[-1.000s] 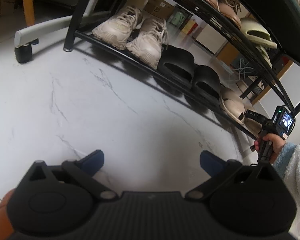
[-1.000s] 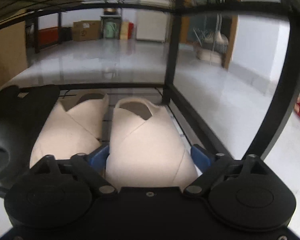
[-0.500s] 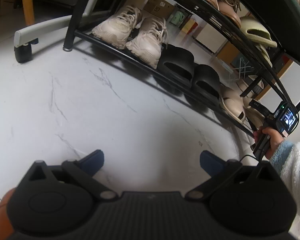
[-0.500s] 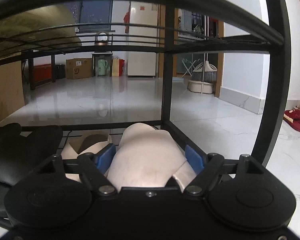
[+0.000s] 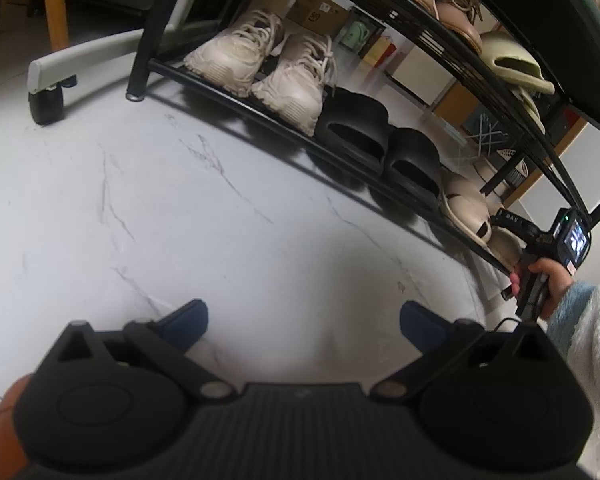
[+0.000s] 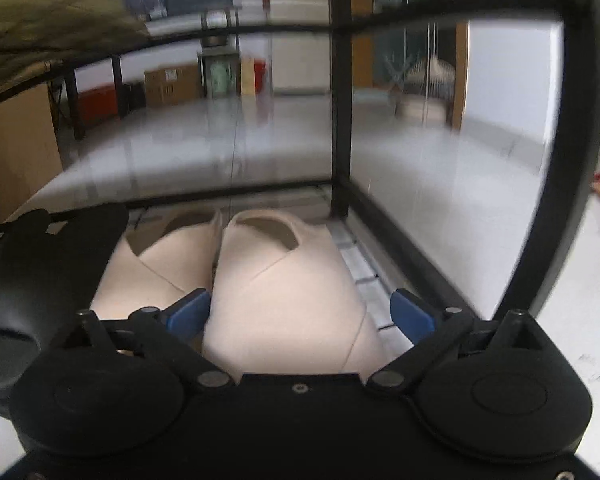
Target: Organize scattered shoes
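Left tongs (image 5: 303, 320) hovering wide apart over bare marble floor (image 5: 180, 208), bottom shelf (image 5: 284, 114) carrying pale sneakers (image 5: 260, 64) at its left end, black slides (image 5: 376, 144) mid-shelf, cream slippers (image 5: 466, 208) at its right end beside right tongs (image 5: 540, 240) in a hand (image 5: 548, 276)

We see a glossy, marble-veined floor (image 5: 188, 208), a shoe rack (image 5: 260, 110) of black-painted metal bars, matt black rubbery slides (image 5: 354, 128), smooth matt cream slippers (image 6: 288, 288), cloth lace-up sneakers (image 5: 260, 56), and a fluffy fleece sleeve (image 5: 592, 344).
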{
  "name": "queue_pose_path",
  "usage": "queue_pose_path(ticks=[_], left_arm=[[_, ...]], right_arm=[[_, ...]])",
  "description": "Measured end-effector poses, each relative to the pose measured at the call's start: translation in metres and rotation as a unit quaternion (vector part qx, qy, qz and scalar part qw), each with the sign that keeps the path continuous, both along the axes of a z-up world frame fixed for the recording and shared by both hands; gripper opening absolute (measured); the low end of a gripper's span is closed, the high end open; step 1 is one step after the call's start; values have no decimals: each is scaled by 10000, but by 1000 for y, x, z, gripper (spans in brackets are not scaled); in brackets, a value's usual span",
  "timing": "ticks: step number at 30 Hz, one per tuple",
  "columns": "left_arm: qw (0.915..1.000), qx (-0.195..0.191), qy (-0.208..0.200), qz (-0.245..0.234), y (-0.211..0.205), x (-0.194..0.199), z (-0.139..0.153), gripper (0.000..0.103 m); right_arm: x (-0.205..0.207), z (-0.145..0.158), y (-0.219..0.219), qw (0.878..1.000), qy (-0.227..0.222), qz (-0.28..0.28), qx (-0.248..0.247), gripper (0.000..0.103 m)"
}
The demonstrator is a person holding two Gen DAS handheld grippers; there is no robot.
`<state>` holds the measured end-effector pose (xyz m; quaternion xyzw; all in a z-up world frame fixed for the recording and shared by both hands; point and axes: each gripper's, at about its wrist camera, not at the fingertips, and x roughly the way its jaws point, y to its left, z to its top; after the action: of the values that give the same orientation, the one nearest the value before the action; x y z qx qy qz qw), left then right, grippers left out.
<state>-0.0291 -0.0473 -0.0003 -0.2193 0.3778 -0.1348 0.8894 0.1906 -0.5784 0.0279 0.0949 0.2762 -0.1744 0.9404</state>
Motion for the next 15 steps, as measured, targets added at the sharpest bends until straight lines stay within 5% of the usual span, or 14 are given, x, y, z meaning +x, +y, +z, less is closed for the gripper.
queue_pose_path(ticks=[4, 10, 15], left_arm=[[10000, -11, 7, 2, 0, 1, 0, 102], [10000, -13, 2, 0, 1, 1, 0, 102], [10000, 11, 4, -1, 0, 1, 0, 102]], right_arm=[[4, 2, 9, 9997, 84, 174, -174, 81], [-29, 13, 34, 9919, -876, -136, -912, 78], [-23, 10, 35, 9874, -994, -216, -1211, 76]])
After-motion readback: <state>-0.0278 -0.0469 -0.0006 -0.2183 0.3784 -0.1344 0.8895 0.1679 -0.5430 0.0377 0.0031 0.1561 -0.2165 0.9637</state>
